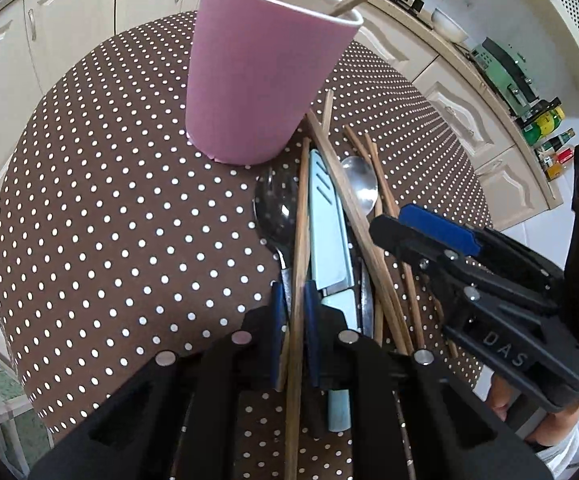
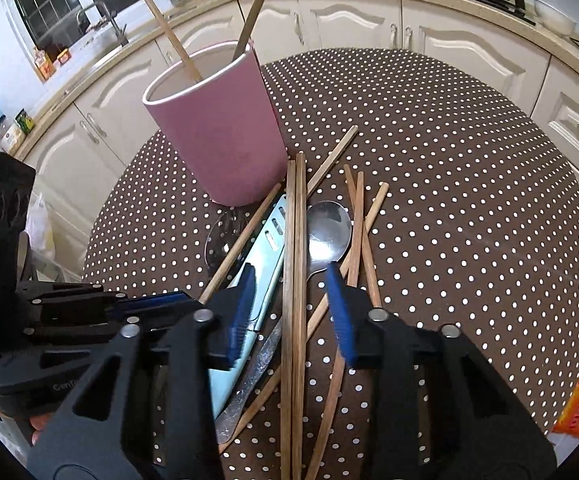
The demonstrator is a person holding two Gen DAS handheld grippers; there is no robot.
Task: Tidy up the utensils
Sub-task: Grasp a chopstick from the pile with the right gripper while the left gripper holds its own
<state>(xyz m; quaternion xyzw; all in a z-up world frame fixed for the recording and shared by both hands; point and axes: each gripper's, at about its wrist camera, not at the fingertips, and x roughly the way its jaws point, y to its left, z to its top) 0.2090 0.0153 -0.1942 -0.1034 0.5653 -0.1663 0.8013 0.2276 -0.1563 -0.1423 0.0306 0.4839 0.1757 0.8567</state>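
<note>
Where wooden chopsticks point(image 2: 294, 264) cross, a smooth pink cup point(image 2: 225, 128) stands.

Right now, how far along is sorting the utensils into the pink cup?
Early. Two wooden chopsticks already stand in the pink cylindrical cup. In hand: the left gripper is shut on one wooden chopstick; the right gripper straddles a parallel chopstick pair without pressing. Left on the dotted tablecloth: the light-blue knife, steel spoon, dark ladle and more chopsticks.
</note>
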